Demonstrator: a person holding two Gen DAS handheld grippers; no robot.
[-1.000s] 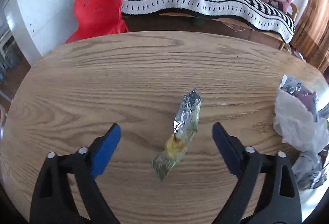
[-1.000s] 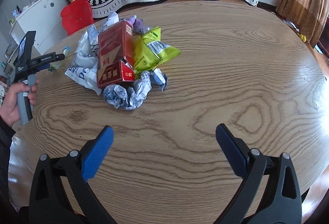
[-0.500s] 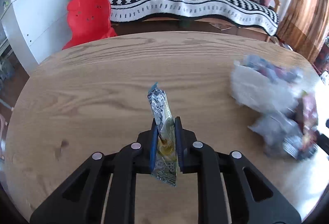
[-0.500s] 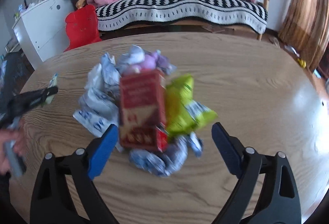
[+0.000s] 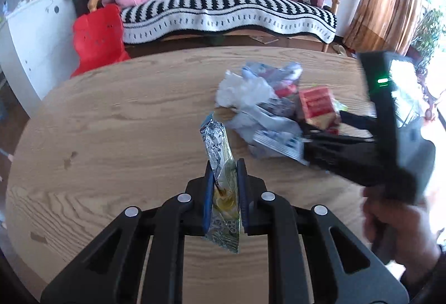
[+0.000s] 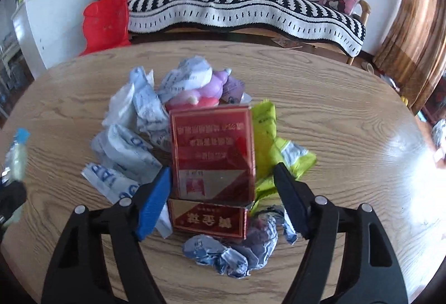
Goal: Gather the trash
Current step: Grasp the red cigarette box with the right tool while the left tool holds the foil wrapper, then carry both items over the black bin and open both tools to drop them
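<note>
**Trash collection: wrapper in hand, red box next**

Left wrist view: left gripper (image 5: 224, 199), jaws clamped on crinkled silver-and-green foil snack wrapper (image 5: 221, 182), held above the oval wooden table (image 5: 125, 120), just beside the heap of crumpled wrappers (image 5: 259, 108).

Right wrist view: right gripper (image 6: 223, 200), jaws spread, straddling the red cardboard box (image 6: 213, 153) atop the heap. Advice: centre both pads on the box's side walls, then close squarely so it cannot twist free.

Bare table (image 6: 348, 114) lies open at three o'clock; the red carton (image 6: 211, 153) and crumpled wrappers (image 6: 131, 142) block twelve and nine.
</note>
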